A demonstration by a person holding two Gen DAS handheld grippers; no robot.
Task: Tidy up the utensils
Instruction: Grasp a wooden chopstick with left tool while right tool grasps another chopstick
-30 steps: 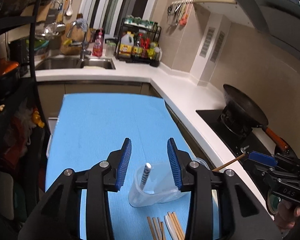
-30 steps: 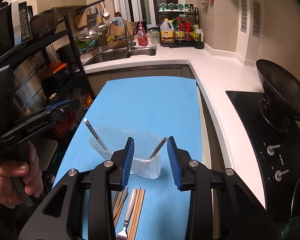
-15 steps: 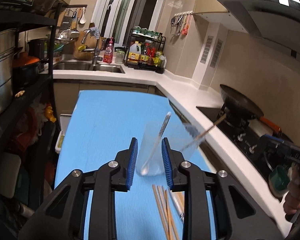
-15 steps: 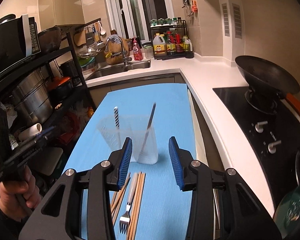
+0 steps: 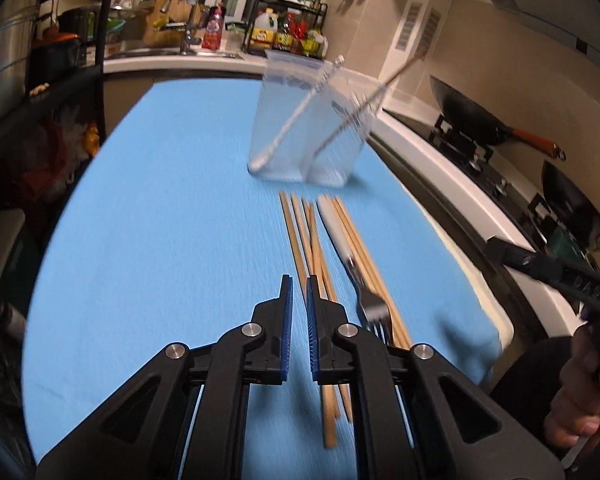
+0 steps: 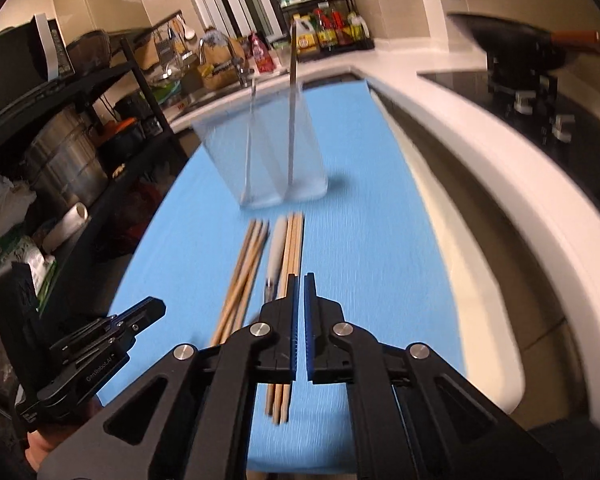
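Observation:
A clear plastic utensil holder [image 5: 312,120] [image 6: 264,156] stands upright on the blue mat [image 5: 160,240] [image 6: 360,240], with two long-handled utensils leaning in it. In front of it lie several wooden chopsticks [image 5: 304,240] [image 6: 244,276] and a white-handled fork [image 5: 340,240] [image 6: 275,256]. My left gripper [image 5: 297,280] is shut and empty, low over the mat beside the chopsticks' near ends. My right gripper [image 6: 300,278] is shut and empty, just above the chopsticks and the fork. Each gripper shows at the edge of the other's view.
A white counter [image 6: 480,152] runs along the mat's right side, with a stove and a black wok [image 5: 472,116] on it. A black rack with pots [image 6: 68,160] stands to the left. A sink and bottles [image 5: 288,36] sit at the back.
Both grippers have closed from open to shut, pulled back from the holder and dropped low over the chopsticks. The holder now stands upright on the mat, farther away.

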